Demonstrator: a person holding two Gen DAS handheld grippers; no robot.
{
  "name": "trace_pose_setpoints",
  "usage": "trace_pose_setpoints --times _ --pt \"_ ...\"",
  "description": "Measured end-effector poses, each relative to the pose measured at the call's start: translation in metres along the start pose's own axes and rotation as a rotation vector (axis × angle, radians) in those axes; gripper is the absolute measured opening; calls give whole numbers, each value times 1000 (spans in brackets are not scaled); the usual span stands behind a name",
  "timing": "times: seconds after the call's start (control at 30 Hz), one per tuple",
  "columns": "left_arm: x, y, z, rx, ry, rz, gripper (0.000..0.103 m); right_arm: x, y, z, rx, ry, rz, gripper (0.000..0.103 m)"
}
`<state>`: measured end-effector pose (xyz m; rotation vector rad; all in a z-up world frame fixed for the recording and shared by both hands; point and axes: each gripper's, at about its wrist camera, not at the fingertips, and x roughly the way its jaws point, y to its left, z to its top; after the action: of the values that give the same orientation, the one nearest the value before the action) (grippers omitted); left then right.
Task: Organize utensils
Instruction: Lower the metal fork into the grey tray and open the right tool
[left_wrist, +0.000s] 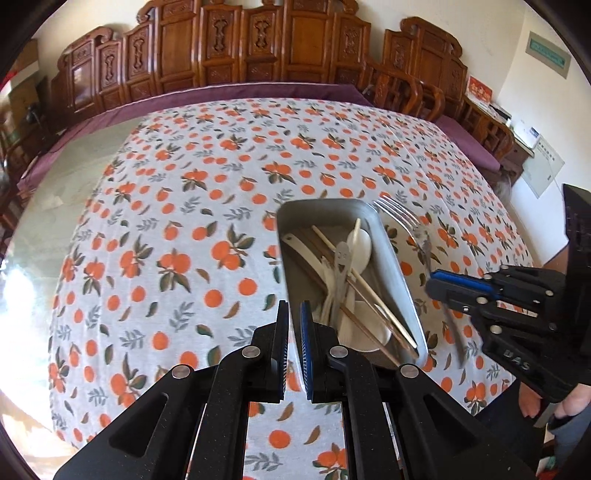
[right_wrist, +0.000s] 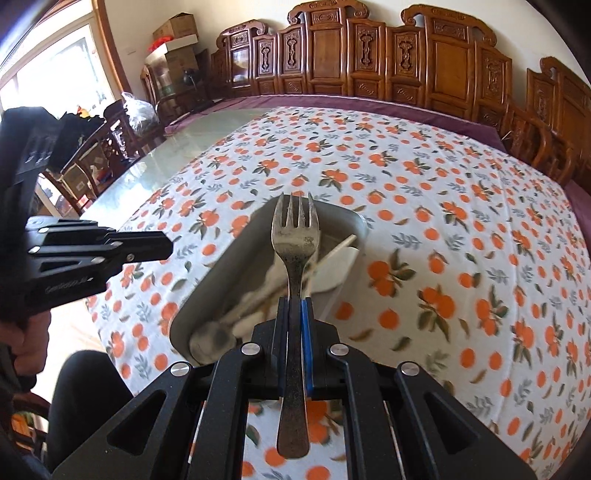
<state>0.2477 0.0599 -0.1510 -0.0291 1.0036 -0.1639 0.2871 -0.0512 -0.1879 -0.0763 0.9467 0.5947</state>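
Nearest the right wrist camera, a metal fork (right_wrist: 294, 273) is gripped by its handle between the closed jaws of the right gripper (right_wrist: 294, 306), with its tines pointing forward and its handle end reaching back towards the lens. From this view the fork is held above a metal tray (right_wrist: 221, 273), which rests on a worktop covered by a white cloth printed with oranges (right_wrist: 443, 221). In the left wrist view the same fork (left_wrist: 410, 221) is seen just to the right of the tray (left_wrist: 384, 243), raised off the cloth, and the right gripper (left_wrist: 439, 291) is seen clamped on its handle. Inside the tray, a white spoon (left_wrist: 360, 243), light wooden chopsticks (left_wrist: 354, 280), a small metal utensil with a smiling face cut into it (left_wrist: 341, 258) and further white utensils are piled lengthwise. The left gripper (left_wrist: 294, 325) is held at the near left corner of the tray with its jaws almost closed, a narrow gap being left between the pads, and nothing is held in them. Carved wooden chairs (right_wrist: 369, 55) are lined up along the far edge of the worktop.
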Motion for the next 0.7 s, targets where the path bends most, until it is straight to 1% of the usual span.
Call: trace_pose_setpoints --times 0.17,0.3,0.5,0.7 --pt "-8 13 -1 -27 -17 16 5 19 10 15 23 12 25 8" --pt "-10 24 -2 -40 -18 29 5 35 19 24 11 27 22 8" --pt "-10 32 -6 -52 -13 34 5 63 15 20 29 79 -2 8" --pt "-8 34 -8 -57 -11 31 5 80 8 16 54 114 -13 8"
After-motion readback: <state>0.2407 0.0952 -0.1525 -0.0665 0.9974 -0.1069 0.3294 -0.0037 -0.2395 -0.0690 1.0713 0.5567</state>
